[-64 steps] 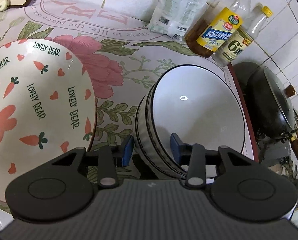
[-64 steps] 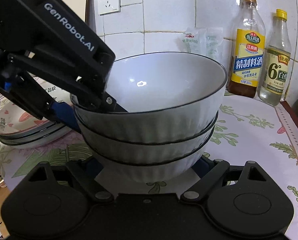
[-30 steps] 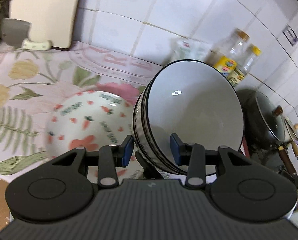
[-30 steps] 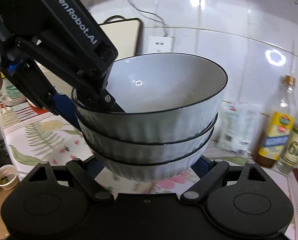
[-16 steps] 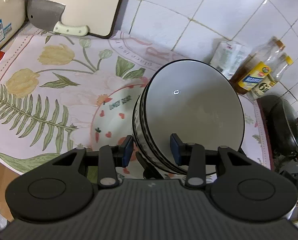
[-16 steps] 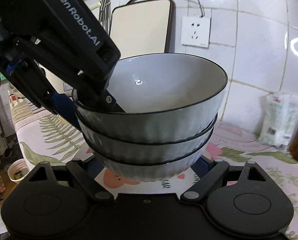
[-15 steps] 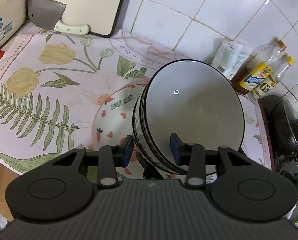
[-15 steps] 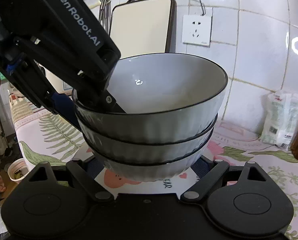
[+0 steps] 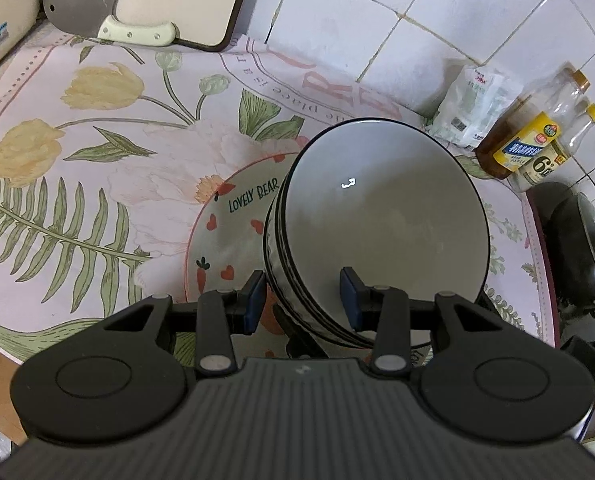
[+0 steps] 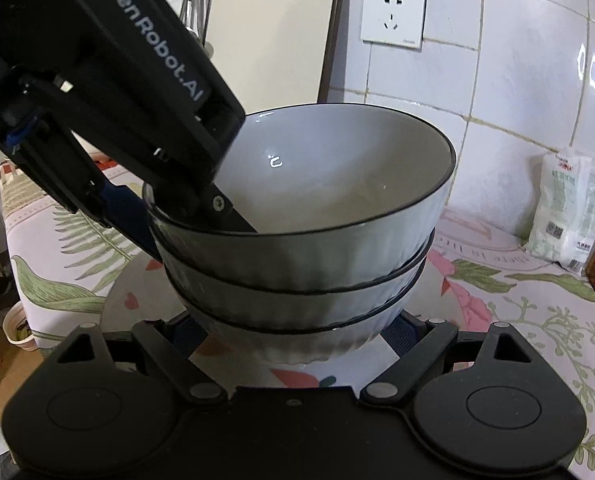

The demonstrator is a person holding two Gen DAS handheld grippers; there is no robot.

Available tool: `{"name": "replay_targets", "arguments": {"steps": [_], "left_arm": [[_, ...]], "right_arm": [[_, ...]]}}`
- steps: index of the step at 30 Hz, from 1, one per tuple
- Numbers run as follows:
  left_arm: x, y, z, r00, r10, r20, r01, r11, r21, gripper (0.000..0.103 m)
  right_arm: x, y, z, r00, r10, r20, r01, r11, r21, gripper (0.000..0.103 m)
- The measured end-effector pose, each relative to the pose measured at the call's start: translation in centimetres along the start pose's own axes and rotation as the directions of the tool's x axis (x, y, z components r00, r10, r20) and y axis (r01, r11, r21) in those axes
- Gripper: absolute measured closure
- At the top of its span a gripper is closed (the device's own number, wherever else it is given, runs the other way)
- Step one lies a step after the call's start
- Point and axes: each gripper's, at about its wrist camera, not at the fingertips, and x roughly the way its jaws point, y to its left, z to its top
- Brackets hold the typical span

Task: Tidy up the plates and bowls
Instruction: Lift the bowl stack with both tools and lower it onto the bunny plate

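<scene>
Three stacked bowls (image 10: 301,256) | left tool (image 9: 301,304): "GenRobot.AI" | plate (image 9: 233,216): "LOVELY BEAR"

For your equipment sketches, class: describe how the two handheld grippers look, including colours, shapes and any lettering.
Both are matte black, with round discs, silver pivot screws and blue finger pads. The left gripper has a ribbed grey body and white "GenRobot.AI" lettering; the right gripper is smooth black.
</scene>
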Motion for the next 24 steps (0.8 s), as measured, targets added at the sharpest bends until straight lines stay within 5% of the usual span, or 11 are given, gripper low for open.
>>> {"name": "replay_targets", "arguments": {"steps": [14, 24], "left_arm": [[0.1, -0.2, 0.5, 1.000, 0.014, 0.003, -0.014, 1.000, -0.007, 0.066], [-1.7, -1.0, -0.1, 0.997, 0.059, 0.050, -0.059, 0.998, -0.001, 0.064]], "right_arm": [[0.7, -0.5, 0.4, 0.996, 0.043, -0.073, -0.041, 0.999, 0.034, 0.010], [-3.4, -1.2, 1.0, 0.993, 0.061, -0.104, -0.052, 0.995, 0.085, 0.010]]}}
